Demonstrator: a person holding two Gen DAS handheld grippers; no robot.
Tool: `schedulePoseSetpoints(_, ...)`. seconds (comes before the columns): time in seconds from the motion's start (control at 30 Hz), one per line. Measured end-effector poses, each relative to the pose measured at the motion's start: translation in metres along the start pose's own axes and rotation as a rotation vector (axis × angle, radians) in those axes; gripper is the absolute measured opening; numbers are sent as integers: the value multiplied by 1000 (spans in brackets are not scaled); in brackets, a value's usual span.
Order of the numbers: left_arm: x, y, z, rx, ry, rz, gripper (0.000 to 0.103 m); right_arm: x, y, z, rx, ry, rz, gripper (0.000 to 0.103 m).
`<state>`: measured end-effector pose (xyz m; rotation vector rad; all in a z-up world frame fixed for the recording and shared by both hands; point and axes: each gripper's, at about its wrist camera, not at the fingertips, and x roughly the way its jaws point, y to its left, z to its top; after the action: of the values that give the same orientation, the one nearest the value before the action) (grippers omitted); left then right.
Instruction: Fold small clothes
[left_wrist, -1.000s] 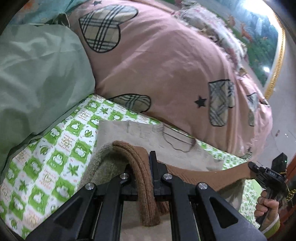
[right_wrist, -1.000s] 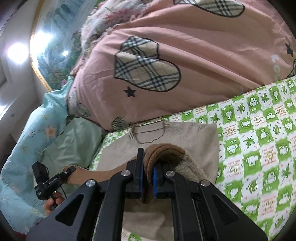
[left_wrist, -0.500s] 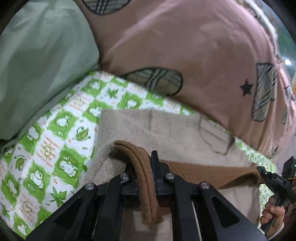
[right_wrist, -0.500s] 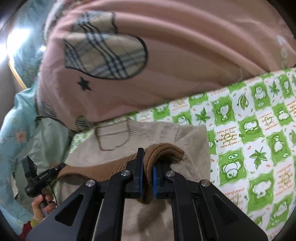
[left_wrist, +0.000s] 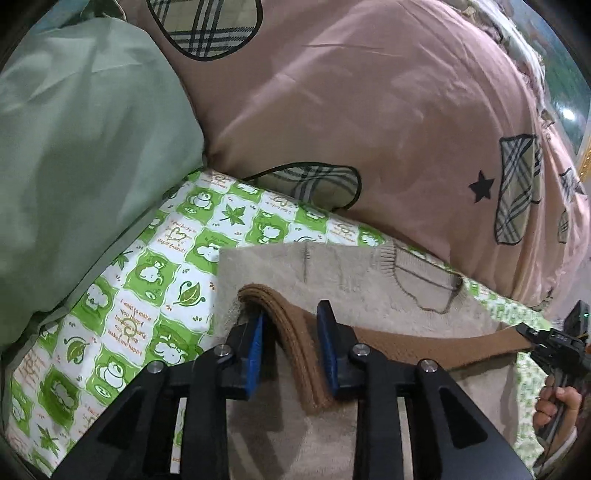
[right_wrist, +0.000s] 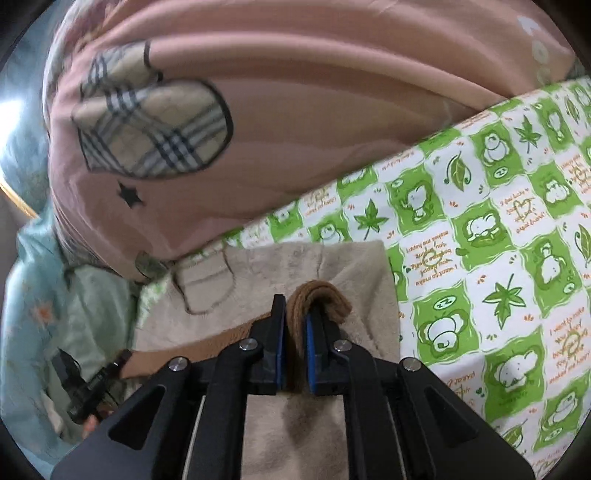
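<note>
A small beige fleece garment (left_wrist: 369, 273) with a brown ribbed hem (left_wrist: 291, 332) lies on the green-and-white patterned sheet (left_wrist: 155, 280). The hem is folded up over the body toward the neckline. My left gripper (left_wrist: 291, 325) is open, its blue pads on either side of the hem's left corner. My right gripper (right_wrist: 295, 325) is shut on the hem's right corner (right_wrist: 321, 295) just above the garment (right_wrist: 295, 258). Each gripper also shows at the far edge of the other's view.
A pink quilt (left_wrist: 369, 110) with plaid hearts is heaped just behind the garment. A pale green pillow (left_wrist: 74, 147) lies at the left. The patterned sheet (right_wrist: 498, 258) spreads to the right of the garment.
Both grippers moved forward and down with the hem, laying it over the garment. My left gripper has opened and let go of the hem corner.
</note>
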<state>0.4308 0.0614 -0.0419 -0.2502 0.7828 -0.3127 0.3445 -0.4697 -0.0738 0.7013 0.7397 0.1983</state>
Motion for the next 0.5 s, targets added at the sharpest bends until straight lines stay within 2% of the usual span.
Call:
schedulePoseSetpoints(0.03,-3,1,1,-2,-3,34,36,-2,2,0,-8,1,-7,12)
schedulePoseSetpoints(0.1,-12,7,3,-19,-61,187,90,-4,9,-1,-39,-5,-46,12)
schedulePoseSetpoints(0.13,-17,13,4,-41,-94,224,94,-4,10,-2,-41,-4,-54,12)
schedulePoseSetpoints(0.17,-20,18,5,-64,-105,219,94,-3,10,-1,-32,0,-55,13)
schedulePoseSetpoints(0.23,-25,33,5,-131,-89,145,93,0,7,3,12,16,-43,13)
schedulePoseSetpoints(0.3,-36,38,-1,-161,-95,102,93,1,5,6,31,25,-31,14)
schedulePoseSetpoints(0.43,-60,27,-28,-117,-99,55,93,6,8,11,24,34,-32,14)
schedulePoseSetpoints(0.5,-68,14,-45,-93,-85,8,93,9,2,15,82,42,12,14)
